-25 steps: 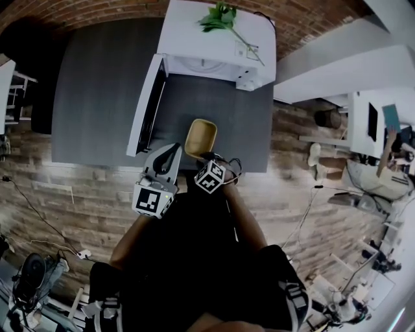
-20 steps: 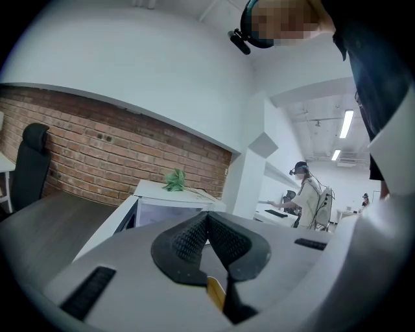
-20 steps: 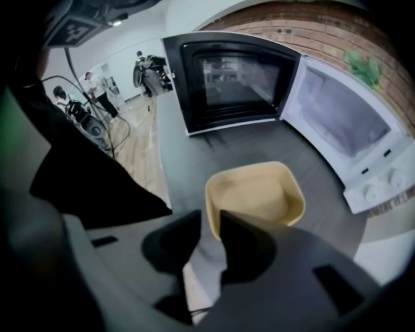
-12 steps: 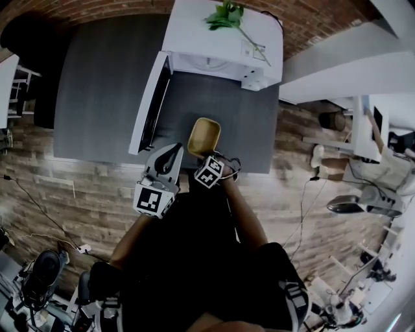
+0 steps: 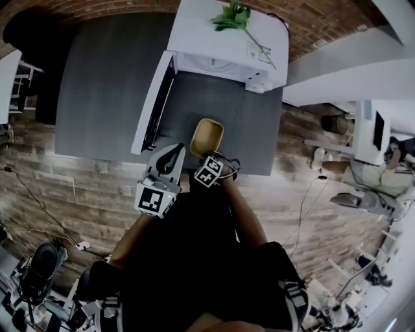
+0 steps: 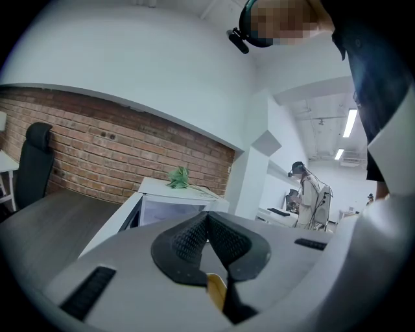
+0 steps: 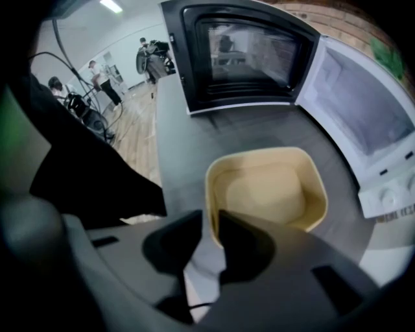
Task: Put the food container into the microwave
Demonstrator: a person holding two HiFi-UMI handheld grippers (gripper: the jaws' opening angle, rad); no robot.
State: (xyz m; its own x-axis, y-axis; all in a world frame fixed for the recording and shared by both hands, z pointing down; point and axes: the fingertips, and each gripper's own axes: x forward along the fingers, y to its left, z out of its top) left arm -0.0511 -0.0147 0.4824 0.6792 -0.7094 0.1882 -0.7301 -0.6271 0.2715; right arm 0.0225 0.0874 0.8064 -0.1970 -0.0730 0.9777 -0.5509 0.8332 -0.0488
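A tan, empty food container [image 5: 207, 135] is over the dark grey counter in front of the white microwave [image 5: 224, 39], whose door [image 5: 153, 104] stands open to the left. My right gripper [image 5: 206, 157] is shut on the container's near wall. In the right gripper view the container [image 7: 267, 189] lies just beyond the right gripper [image 7: 211, 225], with the open cavity [image 7: 366, 113] at right. I cannot tell if the container rests on the counter. My left gripper [image 5: 176, 150] is shut and empty, just left of the container. In its own view the left gripper [image 6: 207, 219] points at the microwave [image 6: 174, 202].
A green plant sprig [image 5: 233, 14] lies on top of the microwave. The counter [image 5: 97, 84] stretches left of the open door, with a black chair [image 5: 26, 39] at its far left. A brick wall runs behind. Desks and people stand at the right.
The whole scene has drifted slightly right in the head view. The container and both grippers keep nearly the same places relative to the microwave.
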